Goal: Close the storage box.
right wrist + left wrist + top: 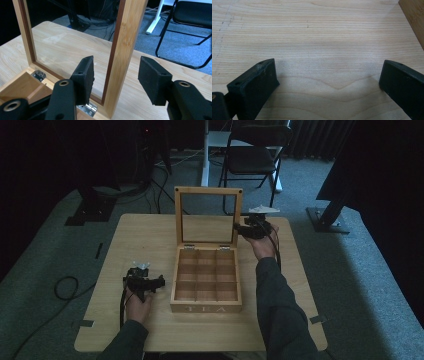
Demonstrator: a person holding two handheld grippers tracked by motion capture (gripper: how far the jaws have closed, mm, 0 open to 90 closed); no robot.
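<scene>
At the counter's point(125, 240) middle stands the wooden tea box point(206, 301), its glass-paned lid point(125, 45) upright. Right gripper point(116, 75) straddles the lid's side frame, jaws spread with gaps on both sides, not pressing. Left gripper point(328, 77) rests beside the box, jaws wide apart over bare wood

A pale wooden table point(135, 232) with rounded corners stands on grey carpet. On it, a little right of the middle, sits an open wooden tea box point(206, 308) of small compartments, its glazed lid point(207, 191) upright at the far side.
</scene>
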